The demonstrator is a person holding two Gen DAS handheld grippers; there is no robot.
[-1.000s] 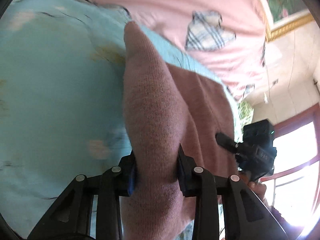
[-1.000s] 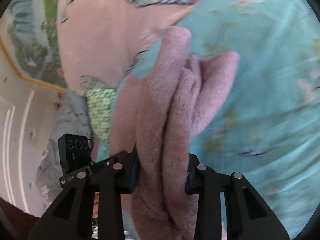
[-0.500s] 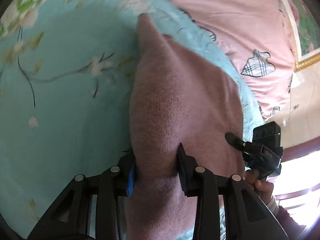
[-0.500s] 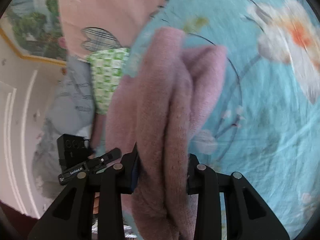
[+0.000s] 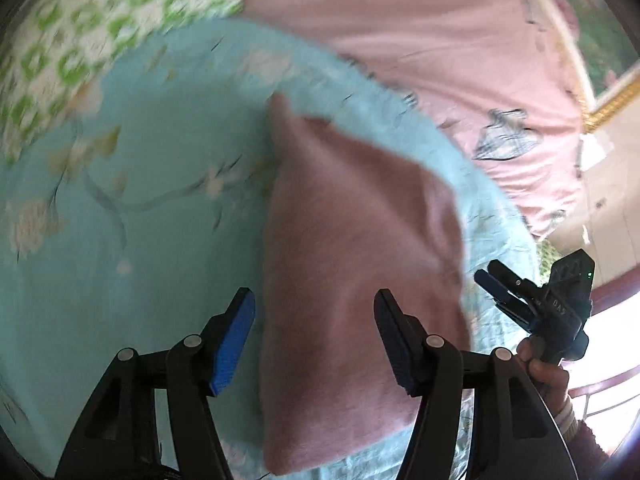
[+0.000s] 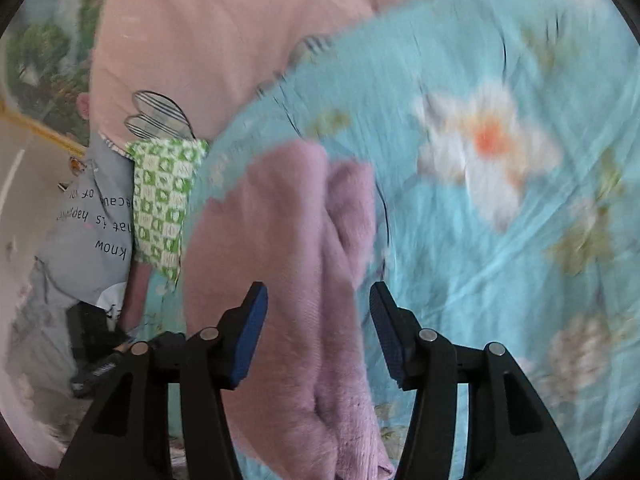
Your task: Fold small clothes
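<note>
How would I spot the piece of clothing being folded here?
Find the light blue flowered bedspread. On it, in front of the two open grippers, lies a folded mauve knit garment. It is the only fuzzy, plain-coloured thing; the pink sheet and green-checked cloth nearby are printed.

A dusty mauve-pink knitted garment [image 5: 352, 280] was seen between the spread jaws, whose pads [image 5: 234, 340] were bright blue on black plastic arms. Under it a turquoise quilt [image 5: 120, 280] was printed with pale blossoms and thin dark branches; to the right of the right-hand jaws one flower [image 6: 486, 140] was shown white with an orange centre. Beyond the jaws, a salmon-pink sheet [image 5: 420, 40] was marked with plaid patches, and a green-and-white checked cushion [image 6: 164, 196] and a grey pillow with black lettering [image 6: 92, 220] were seen to the left.
</note>
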